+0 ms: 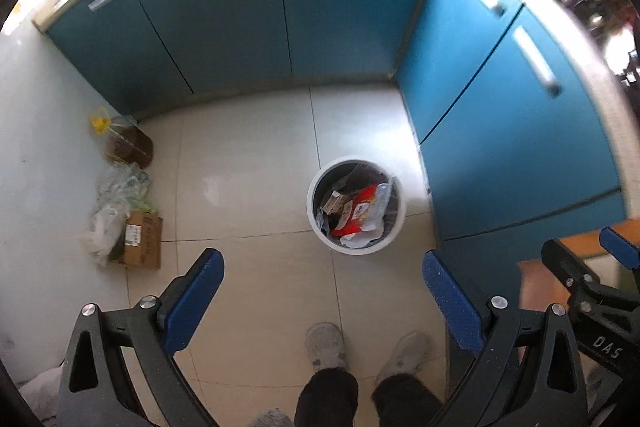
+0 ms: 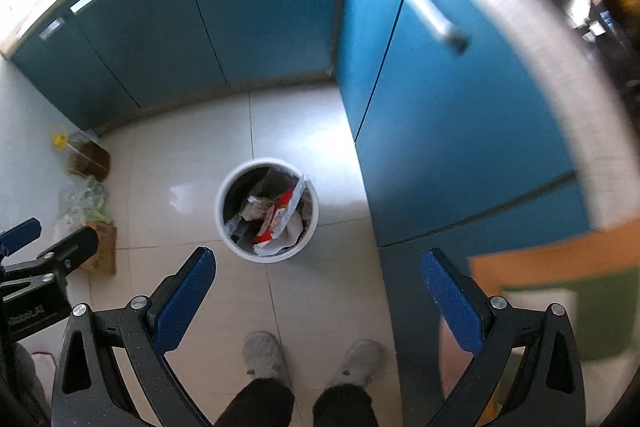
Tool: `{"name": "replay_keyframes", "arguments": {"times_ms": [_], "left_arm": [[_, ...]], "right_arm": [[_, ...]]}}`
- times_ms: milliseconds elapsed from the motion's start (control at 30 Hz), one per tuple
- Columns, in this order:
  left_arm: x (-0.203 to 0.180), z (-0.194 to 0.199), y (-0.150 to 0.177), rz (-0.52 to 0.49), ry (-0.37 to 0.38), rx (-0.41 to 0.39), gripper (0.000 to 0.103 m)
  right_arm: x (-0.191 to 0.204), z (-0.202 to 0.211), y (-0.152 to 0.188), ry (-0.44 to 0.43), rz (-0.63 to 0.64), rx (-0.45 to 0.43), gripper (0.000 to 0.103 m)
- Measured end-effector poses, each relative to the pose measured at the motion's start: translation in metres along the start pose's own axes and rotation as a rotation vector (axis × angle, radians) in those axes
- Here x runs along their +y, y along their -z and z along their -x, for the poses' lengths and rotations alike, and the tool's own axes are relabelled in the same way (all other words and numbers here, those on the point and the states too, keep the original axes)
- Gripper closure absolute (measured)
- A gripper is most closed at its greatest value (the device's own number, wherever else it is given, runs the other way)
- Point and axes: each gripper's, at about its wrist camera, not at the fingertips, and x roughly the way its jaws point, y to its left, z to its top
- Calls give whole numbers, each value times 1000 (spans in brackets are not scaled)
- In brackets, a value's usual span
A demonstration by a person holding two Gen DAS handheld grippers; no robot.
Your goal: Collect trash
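A white round trash bin [image 1: 320, 227] stands on the tiled floor near the blue cabinets; it also shows in the right wrist view [image 2: 224, 227]. It holds a red and white wrapper [image 1: 362, 213], a small carton and crumpled paper. My left gripper [image 1: 322, 291] is open and empty, held high above the floor in front of the bin. My right gripper [image 2: 318, 291] is open and empty at about the same height, to the right of the left one, and shows at the right edge of the left wrist view [image 1: 580, 251].
Blue cabinets [image 1: 340, 7] line the far side and the right [image 1: 500, 131]. At the left wall stand an oil jug [image 1: 128, 143], plastic bags [image 1: 116, 203] and a cardboard box [image 1: 144, 239]. The person's feet [image 1: 326, 345] are below. An orange and green board [image 2: 560, 279] is at right.
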Motion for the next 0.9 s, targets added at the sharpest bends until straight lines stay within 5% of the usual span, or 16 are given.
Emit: {"name": "replay_keyframes", "arguments": {"times_ms": [400,900], "left_arm": [[-30,179,59,95,-65,-159,2],[-55,295,100,130,120,-226,2]], "right_arm": [[-44,205,46,-115,79,-134,0],[-86,339,78,-341,137,-169,0]]}}
